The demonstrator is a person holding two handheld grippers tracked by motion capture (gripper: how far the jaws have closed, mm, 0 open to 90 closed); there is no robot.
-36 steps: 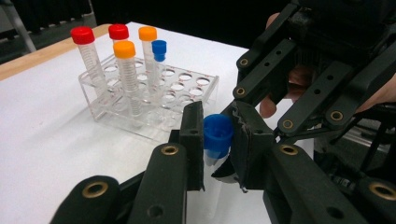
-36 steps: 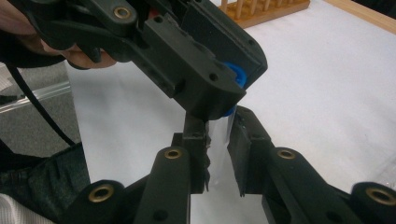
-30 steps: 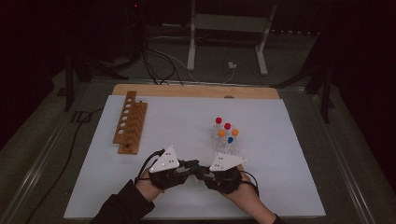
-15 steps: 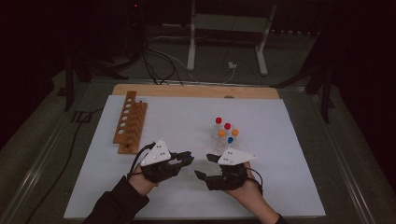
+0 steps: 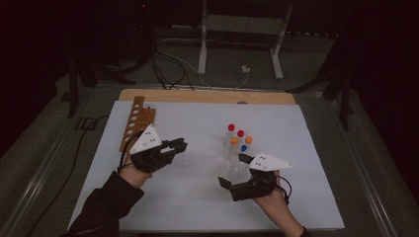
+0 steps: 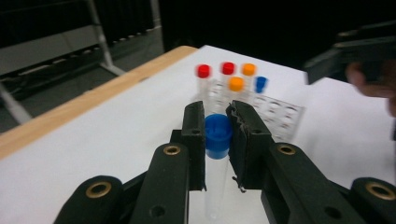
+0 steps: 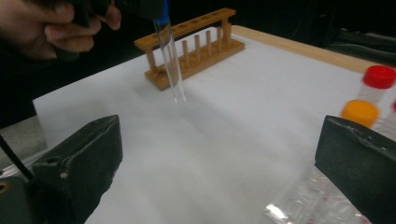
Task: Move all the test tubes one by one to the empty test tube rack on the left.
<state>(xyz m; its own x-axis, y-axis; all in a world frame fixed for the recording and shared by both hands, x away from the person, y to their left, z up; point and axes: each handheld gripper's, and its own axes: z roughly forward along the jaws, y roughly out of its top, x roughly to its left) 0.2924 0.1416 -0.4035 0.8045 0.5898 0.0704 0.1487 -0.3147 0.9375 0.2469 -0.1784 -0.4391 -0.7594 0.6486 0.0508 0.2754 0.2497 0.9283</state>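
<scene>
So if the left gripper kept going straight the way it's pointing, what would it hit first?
Most likely the cluster of capped tubes standing ahead. The left gripper, shut on the blue-capped tube, aims at them across bare white mat, though depth is hard to judge.

6 capped tubes: 2 red [image 5: 230,127], 2 orange [image 5: 248,139], 2 blue [image 6: 218,134]; 1 wooden rack [image 5: 134,122]; 2 grippers [image 5: 179,145].

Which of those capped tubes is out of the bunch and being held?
The blue-capped test tube, clamped at its cap by the left gripper. The red-, orange- and blue-capped tubes stand grouped on the table.
</scene>
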